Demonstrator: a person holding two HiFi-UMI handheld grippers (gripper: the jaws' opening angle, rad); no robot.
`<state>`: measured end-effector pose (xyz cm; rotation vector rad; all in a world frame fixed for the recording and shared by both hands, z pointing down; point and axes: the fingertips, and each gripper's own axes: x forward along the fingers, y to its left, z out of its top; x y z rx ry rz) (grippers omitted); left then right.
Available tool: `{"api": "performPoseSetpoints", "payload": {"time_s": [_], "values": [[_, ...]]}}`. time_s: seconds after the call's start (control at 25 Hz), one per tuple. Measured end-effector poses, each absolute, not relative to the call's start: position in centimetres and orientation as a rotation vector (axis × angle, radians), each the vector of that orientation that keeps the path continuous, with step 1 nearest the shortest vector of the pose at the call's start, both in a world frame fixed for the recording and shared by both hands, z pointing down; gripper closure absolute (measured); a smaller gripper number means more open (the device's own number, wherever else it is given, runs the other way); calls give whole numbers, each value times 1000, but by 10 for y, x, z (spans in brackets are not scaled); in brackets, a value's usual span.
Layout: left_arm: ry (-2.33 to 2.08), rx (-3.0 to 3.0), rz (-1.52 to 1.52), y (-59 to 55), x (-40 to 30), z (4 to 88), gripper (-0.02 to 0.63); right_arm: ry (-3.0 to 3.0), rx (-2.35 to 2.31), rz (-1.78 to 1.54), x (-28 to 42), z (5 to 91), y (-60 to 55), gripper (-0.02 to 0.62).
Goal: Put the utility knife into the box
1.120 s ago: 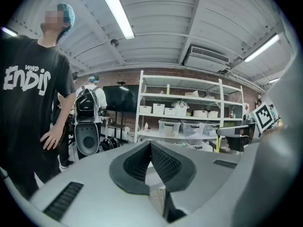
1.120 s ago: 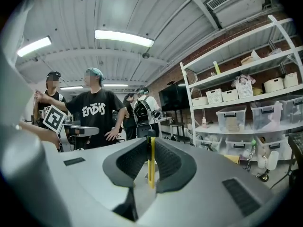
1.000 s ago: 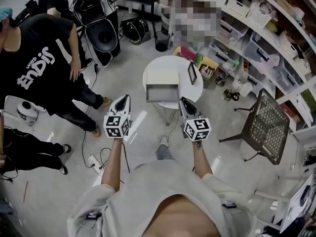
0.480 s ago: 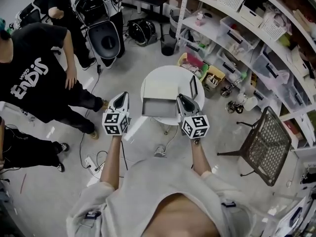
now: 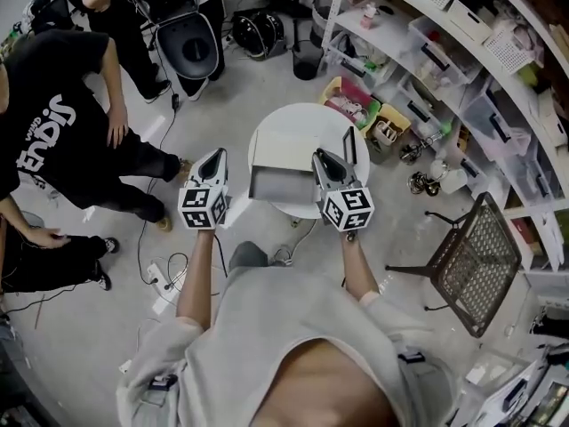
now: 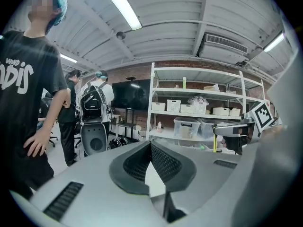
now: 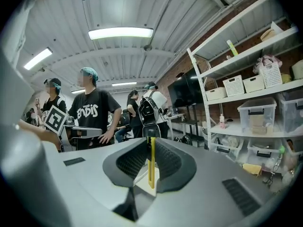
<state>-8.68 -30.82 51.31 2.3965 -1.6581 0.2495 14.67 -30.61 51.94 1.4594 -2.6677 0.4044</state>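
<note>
clamped between the pads of the right gripper (image 7: 150, 144): a yellow utility knife (image 7: 151, 170), long axis upright, dark end pointing up. left gripper (image 6: 150, 145) closed at the tips, holding nothing. open box (image 5: 274, 183) just ahead, between both grippers

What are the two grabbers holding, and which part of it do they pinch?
The right gripper pinches a yellow utility knife by the flat sides of its body, with its black end poking up. The left gripper holds nothing.
</note>
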Motion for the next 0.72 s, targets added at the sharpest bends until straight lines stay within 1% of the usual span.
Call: {"api": "performPoseSetpoints", "payload": {"time_s": [0.72], "values": [[-1517,2380,311,-349,-90,558,588,-2547,1452,544,125,570,-326,526]]}}
